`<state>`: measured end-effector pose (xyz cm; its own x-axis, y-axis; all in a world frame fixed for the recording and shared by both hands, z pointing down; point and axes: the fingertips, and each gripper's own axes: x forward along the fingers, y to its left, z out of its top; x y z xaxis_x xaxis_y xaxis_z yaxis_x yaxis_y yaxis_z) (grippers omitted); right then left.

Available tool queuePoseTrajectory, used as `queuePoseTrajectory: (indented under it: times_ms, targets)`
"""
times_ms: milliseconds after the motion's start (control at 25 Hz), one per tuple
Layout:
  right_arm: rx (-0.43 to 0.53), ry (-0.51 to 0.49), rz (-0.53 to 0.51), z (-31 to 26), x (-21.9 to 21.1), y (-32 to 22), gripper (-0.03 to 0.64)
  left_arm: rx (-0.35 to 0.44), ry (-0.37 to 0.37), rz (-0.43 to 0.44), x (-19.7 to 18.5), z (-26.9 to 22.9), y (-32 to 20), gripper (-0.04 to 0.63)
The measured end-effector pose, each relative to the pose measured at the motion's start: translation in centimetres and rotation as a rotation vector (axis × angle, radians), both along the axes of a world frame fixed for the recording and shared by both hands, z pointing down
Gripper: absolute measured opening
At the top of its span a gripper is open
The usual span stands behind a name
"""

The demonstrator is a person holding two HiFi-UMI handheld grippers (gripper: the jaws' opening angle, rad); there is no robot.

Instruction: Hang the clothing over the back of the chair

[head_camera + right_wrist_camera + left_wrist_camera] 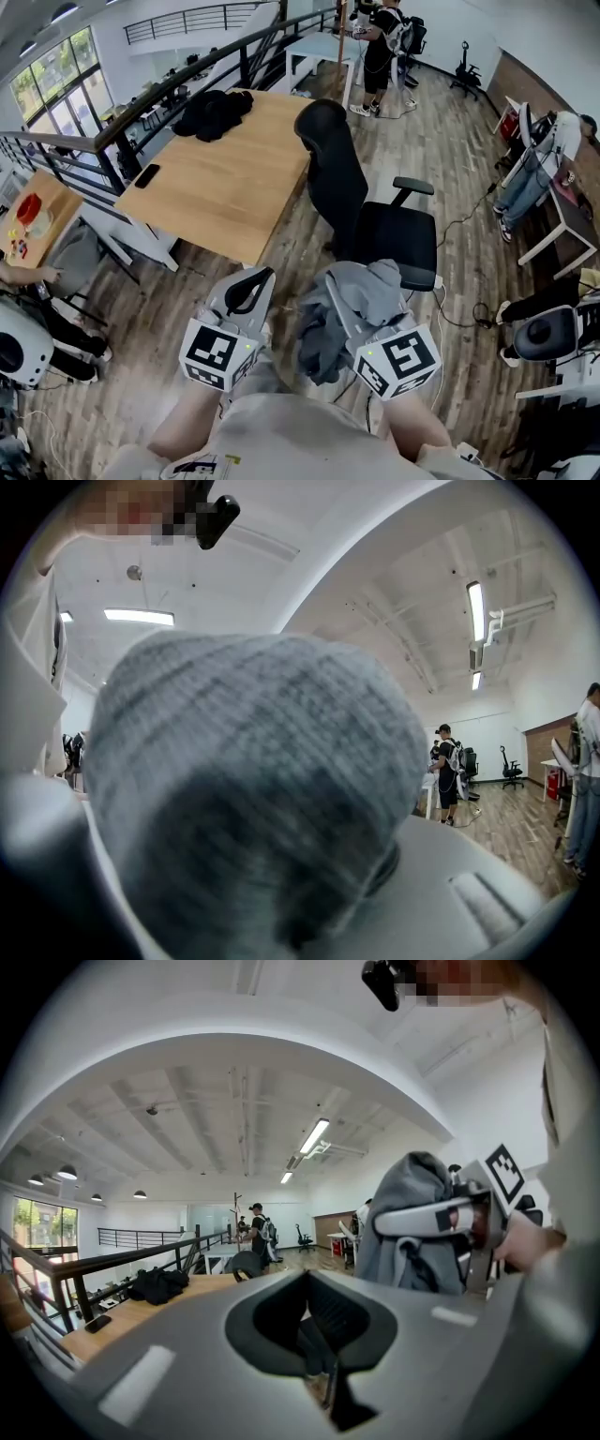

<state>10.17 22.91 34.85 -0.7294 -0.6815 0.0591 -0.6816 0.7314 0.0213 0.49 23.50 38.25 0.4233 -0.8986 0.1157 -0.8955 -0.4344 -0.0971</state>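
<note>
My right gripper is shut on a bunched grey garment, held low in front of me; the cloth drapes over its jaws. In the right gripper view the grey garment fills most of the picture and hides the jaws. Beside it on the left, my left gripper has its jaws together with nothing between them. From the left gripper view the garment hangs at the right. The black office chair stands just ahead, its back toward the table and its seat toward me.
A wooden table stands at the chair's left with black clothing and a phone on it. A black railing runs behind it. A person stands at the far end; another sits at the left edge. Cables lie on the floor at the right.
</note>
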Motion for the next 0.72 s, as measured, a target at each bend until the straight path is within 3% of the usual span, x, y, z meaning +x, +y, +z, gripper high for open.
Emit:
queuePoseTrajectory:
  times_ms: [720]
  targets:
    - [-0.011,0.035,0.045,-2.4,-10.0,-19.7,0.103,-0.04,0.004,0.035,-10.1,-1.8,-20.4,0.0]
